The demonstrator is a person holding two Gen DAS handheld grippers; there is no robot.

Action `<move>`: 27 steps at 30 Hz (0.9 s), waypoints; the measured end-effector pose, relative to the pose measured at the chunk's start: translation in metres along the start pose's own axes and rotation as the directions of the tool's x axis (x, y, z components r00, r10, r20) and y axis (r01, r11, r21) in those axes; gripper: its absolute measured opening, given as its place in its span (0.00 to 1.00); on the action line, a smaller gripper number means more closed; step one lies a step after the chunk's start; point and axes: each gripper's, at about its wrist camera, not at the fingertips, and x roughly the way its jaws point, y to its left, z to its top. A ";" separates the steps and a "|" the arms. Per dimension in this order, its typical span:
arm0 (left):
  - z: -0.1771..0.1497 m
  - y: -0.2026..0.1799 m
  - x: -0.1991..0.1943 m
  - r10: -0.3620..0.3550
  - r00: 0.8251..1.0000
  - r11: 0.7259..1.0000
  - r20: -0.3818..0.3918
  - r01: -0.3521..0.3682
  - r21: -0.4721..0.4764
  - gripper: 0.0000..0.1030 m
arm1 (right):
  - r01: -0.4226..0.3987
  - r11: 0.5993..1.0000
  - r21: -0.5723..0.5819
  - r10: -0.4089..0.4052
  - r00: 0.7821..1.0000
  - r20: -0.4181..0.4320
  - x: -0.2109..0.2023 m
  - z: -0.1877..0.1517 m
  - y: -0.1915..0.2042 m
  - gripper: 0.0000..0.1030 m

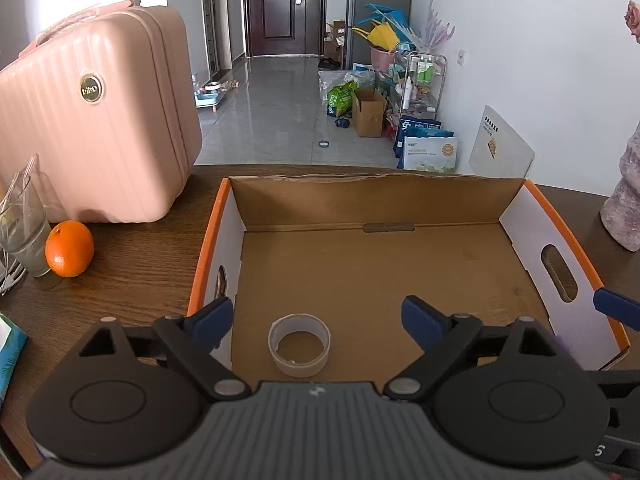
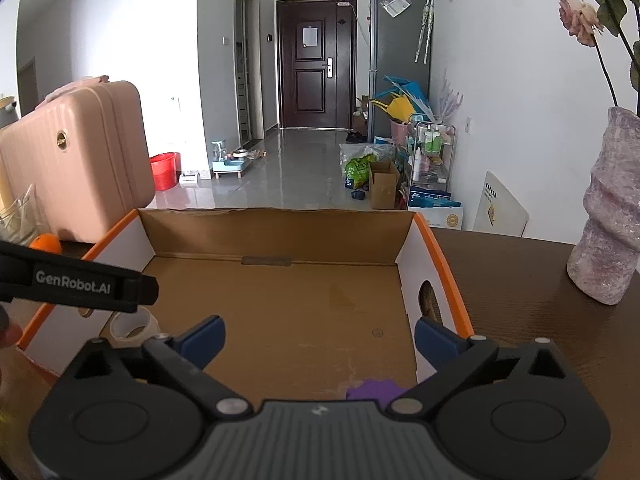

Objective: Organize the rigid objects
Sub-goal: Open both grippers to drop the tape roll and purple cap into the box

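Observation:
An open cardboard box with orange edges sits on the dark wooden table. A roll of clear tape lies on the box floor near its front left corner. My left gripper hangs open over the roll, blue pads apart and off it. In the right wrist view the same tape roll shows at the box's left side, partly behind the left gripper's arm. My right gripper is open over the box front. A purple object lies on the box floor just under it, untouched and mostly hidden.
A pink hard case stands at the table's back left, with an orange and a clear cup before it. A mottled pink vase with a flower stands right of the box. A teal item lies at the left edge.

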 end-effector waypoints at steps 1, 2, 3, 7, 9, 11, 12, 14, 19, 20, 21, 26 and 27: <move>0.000 0.000 -0.001 -0.002 1.000 1.000 0.003 0.002 0.002 0.91 | 0.000 1.000 0.001 0.000 1.000 0.001 0.000 0.000 0.000 0.98; 0.000 0.000 -0.001 -0.002 1.000 1.000 0.005 0.002 0.003 0.92 | -0.001 1.000 0.001 0.001 1.000 0.002 -0.001 0.000 0.000 0.98; 0.000 0.000 -0.002 -0.003 1.000 1.000 0.007 0.003 0.002 0.93 | 0.000 1.000 0.001 0.000 1.000 0.004 -0.002 0.000 0.000 0.98; -0.001 0.002 -0.007 -0.011 1.000 1.000 0.022 0.011 -0.002 0.95 | -0.001 1.000 0.004 0.001 1.000 0.017 -0.007 0.000 0.000 0.98; -0.001 0.003 -0.013 -0.012 0.999 1.000 0.031 0.012 -0.005 0.97 | -0.002 1.000 0.006 0.002 1.000 0.028 -0.012 0.000 0.000 0.98; -0.001 0.004 -0.020 -0.016 0.999 1.000 0.052 0.017 -0.011 0.98 | -0.002 1.000 0.006 0.002 0.999 0.038 -0.017 0.001 0.001 0.98; -0.001 0.005 -0.025 -0.019 0.998 1.000 0.064 0.020 -0.013 0.99 | 0.001 1.000 0.005 -0.001 0.999 0.046 -0.020 0.001 0.001 0.98; -0.003 0.006 -0.035 -0.021 0.995 1.000 0.095 0.022 -0.015 1.00 | 0.009 1.000 -0.006 -0.009 0.998 0.059 -0.026 0.001 0.002 0.99; -0.010 0.004 -0.055 -0.020 0.990 1.000 0.137 0.022 -0.011 1.00 | 0.020 1.000 -0.004 -0.020 0.995 0.096 -0.045 -0.002 0.001 0.99; -0.012 0.004 -0.058 -0.025 0.989 1.000 0.143 0.027 -0.010 1.00 | 0.023 1.000 -0.003 -0.022 0.994 0.104 -0.050 -0.003 0.001 0.99; -0.014 0.004 -0.061 -0.028 0.988 1.000 0.151 0.029 -0.008 1.00 | 0.024 1.000 -0.004 -0.023 0.993 0.112 -0.054 -0.004 0.001 0.99; -0.027 0.007 -0.082 -0.031 0.978 0.999 0.205 0.033 -0.007 1.00 | 0.025 1.000 -0.015 -0.023 0.988 0.150 -0.077 -0.013 0.003 0.99; -0.030 0.008 -0.086 -0.031 0.976 0.999 0.214 0.034 -0.008 1.00 | 0.025 1.000 -0.016 -0.022 0.987 0.157 -0.080 -0.015 0.004 0.99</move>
